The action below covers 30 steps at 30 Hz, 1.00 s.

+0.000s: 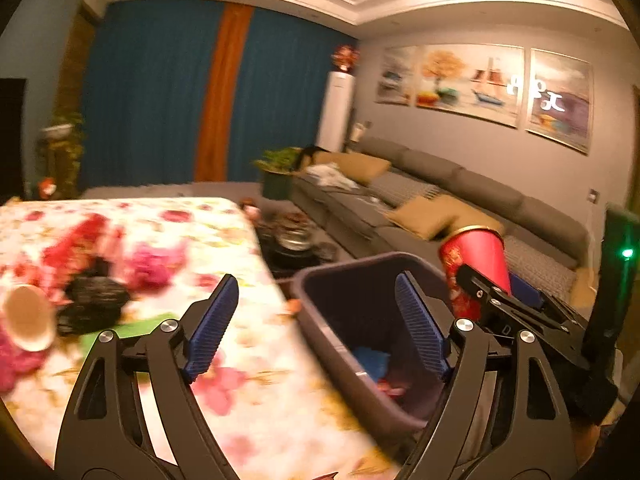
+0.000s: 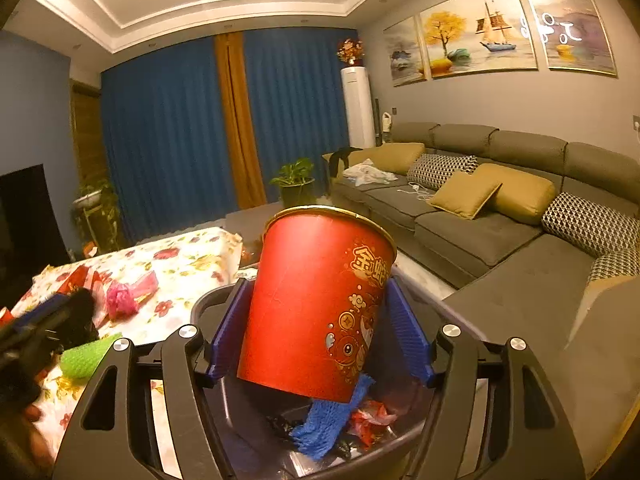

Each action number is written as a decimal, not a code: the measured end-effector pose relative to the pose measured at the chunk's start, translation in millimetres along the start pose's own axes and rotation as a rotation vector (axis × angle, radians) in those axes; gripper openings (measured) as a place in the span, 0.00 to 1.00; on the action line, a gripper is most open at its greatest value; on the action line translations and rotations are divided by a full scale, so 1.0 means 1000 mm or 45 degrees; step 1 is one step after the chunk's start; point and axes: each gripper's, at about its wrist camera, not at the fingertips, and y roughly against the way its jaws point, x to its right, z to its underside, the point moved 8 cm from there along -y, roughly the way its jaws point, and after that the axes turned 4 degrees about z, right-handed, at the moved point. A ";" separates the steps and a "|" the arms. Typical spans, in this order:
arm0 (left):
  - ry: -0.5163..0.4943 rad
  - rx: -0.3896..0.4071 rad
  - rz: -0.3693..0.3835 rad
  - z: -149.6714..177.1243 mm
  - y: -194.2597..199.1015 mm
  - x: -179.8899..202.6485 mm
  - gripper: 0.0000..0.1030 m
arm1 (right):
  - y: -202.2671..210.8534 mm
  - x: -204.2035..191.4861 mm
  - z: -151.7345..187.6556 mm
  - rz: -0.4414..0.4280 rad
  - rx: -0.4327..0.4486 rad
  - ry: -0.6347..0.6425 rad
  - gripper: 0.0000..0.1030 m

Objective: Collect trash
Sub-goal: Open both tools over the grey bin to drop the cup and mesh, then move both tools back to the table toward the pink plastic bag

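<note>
My right gripper (image 2: pixel 316 308) is shut on a red paper cup (image 2: pixel 316 300) with gold print, held upright over the dark trash bin (image 2: pixel 208 300). The bin holds blue foam netting (image 2: pixel 324 428) and red wrappers (image 2: pixel 372 416). In the left wrist view the cup (image 1: pixel 476 264) and right gripper (image 1: pixel 500 296) hang over the bin's (image 1: pixel 320 320) far right rim. My left gripper (image 1: pixel 316 324) is open and empty, above the table edge beside the bin. On the floral tablecloth (image 1: pixel 248 420) lie a black crumpled bag (image 1: pixel 94 300), pink wrappers (image 1: pixel 150 264), a green net (image 1: pixel 132 330) and a tipped paper cup (image 1: pixel 28 316).
A grey sofa (image 2: pixel 500 220) with yellow and patterned cushions runs along the right wall. A dark coffee table (image 1: pixel 296 244) with dishes stands behind the bin. A potted plant (image 2: pixel 296 184), a white floor air conditioner (image 2: pixel 358 108) and blue curtains (image 2: pixel 172 132) are at the back.
</note>
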 end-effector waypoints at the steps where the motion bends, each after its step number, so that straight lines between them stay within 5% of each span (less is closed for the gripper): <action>1: 0.010 0.012 -0.029 -0.001 0.008 -0.007 0.78 | -0.002 -0.001 0.000 -0.004 0.000 -0.001 0.68; 4: 0.037 0.032 -0.087 -0.002 0.025 -0.024 0.80 | -0.004 -0.002 -0.001 -0.006 0.006 -0.015 0.78; 16: 0.125 0.004 -0.348 0.012 0.065 -0.104 0.80 | 0.027 -0.024 -0.008 -0.020 0.070 -0.007 0.80; 30: 0.171 0.040 -0.669 0.021 0.151 -0.212 0.80 | 0.054 -0.159 0.018 -0.325 0.012 0.124 0.80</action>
